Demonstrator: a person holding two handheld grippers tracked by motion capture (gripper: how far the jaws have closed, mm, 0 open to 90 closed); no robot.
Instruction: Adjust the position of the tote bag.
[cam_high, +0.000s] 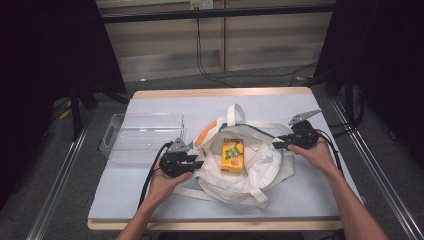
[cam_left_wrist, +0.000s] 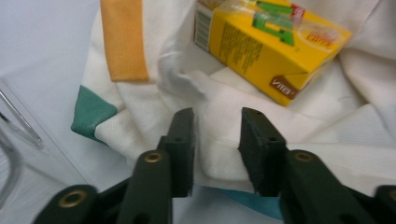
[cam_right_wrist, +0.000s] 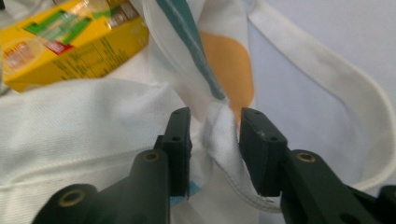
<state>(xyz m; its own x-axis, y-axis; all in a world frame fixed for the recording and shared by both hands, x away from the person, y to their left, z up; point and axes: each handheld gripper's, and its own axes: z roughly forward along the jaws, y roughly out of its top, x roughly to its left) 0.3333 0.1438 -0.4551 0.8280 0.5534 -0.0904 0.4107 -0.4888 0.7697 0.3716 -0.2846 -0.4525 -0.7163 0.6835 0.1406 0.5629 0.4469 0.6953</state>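
Pale table (cam_high: 150, 195), tote bag (cam_high: 260, 170) rim between 2 released tools (juice carton (cam_high: 233, 155) partly cropped).

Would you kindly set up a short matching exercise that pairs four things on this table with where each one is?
Things:
1. yellow drink carton
2. clear plastic bin
3. left gripper
4. right gripper

Places:
A. at the tote bag's right edge, fingers open around a fold of cloth
B. on the table's left side, beside the bag
C. lying on the bag's white cloth, in its middle
D. at the bag's left edge, fingers open around its rim

Pairs: 1-C, 2-B, 3-D, 4-A
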